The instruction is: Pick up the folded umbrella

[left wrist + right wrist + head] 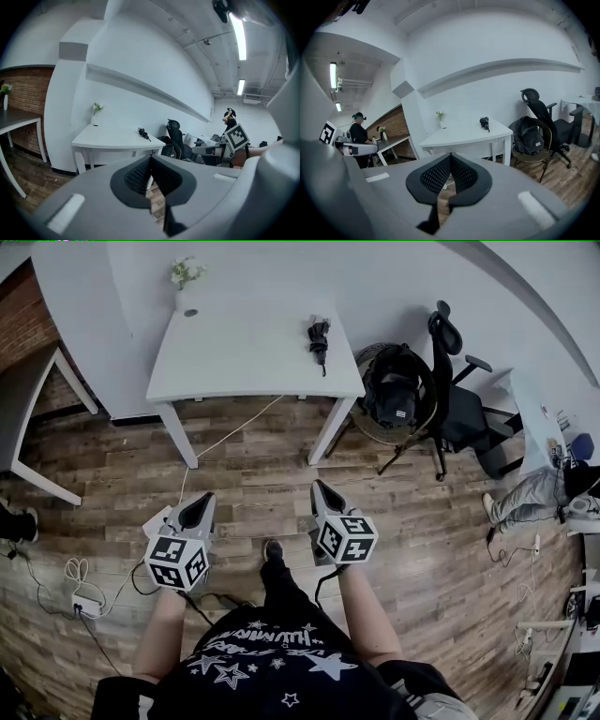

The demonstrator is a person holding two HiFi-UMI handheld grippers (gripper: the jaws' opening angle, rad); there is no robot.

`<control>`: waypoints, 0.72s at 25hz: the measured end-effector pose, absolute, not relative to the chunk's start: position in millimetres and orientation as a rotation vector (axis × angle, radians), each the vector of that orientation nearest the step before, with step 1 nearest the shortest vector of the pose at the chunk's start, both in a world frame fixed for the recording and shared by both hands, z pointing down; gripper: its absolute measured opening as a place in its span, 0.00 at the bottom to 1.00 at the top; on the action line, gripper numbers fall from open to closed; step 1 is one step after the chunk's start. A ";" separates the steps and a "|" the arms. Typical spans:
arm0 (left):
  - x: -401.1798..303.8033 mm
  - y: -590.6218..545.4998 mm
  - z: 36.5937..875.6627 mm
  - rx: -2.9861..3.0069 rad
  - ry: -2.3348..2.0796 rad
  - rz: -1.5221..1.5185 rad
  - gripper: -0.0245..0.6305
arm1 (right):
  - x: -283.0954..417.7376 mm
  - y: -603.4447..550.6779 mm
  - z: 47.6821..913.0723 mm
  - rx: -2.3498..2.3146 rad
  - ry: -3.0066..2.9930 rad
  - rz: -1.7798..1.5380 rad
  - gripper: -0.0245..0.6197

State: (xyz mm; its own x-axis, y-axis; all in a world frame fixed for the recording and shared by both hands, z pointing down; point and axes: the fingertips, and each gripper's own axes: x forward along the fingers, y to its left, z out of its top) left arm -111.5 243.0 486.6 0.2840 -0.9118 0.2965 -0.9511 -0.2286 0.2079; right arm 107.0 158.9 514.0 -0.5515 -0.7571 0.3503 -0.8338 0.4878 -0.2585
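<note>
Both tools were closed and empty, the left tool (201, 507) and the right tool (323, 495) held over the brown wooden floor (422, 521), well short of the white rectangular desk (244, 357). The small black folded umbrella (319, 339) lay at the desk's far right. Approach seemed the step in hand; next, one tool would need to reach the desk, open, and straddle the umbrella.
</note>
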 end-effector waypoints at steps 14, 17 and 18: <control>-116.5 99.2 481.3 2.162 -1.748 0.152 0.04 | 99.1 0.1 509.6 1.320 -2.587 0.632 0.06; -116.5 72.5 479.4 2.154 -1.772 0.155 0.04 | 97.8 -29.1 509.5 1.302 -2.603 0.635 0.06; -116.1 64.3 478.9 2.153 -1.779 0.156 0.04 | 97.0 -37.6 509.2 1.292 -2.613 0.634 0.06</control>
State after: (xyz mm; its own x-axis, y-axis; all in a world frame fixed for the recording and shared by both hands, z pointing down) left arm -116.1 64.3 478.9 0.2086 -0.9314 0.2983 -0.9691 -0.1559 0.1910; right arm 97.0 -37.6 509.2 -0.6144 -0.7206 0.3214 -0.7878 0.5372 -0.3015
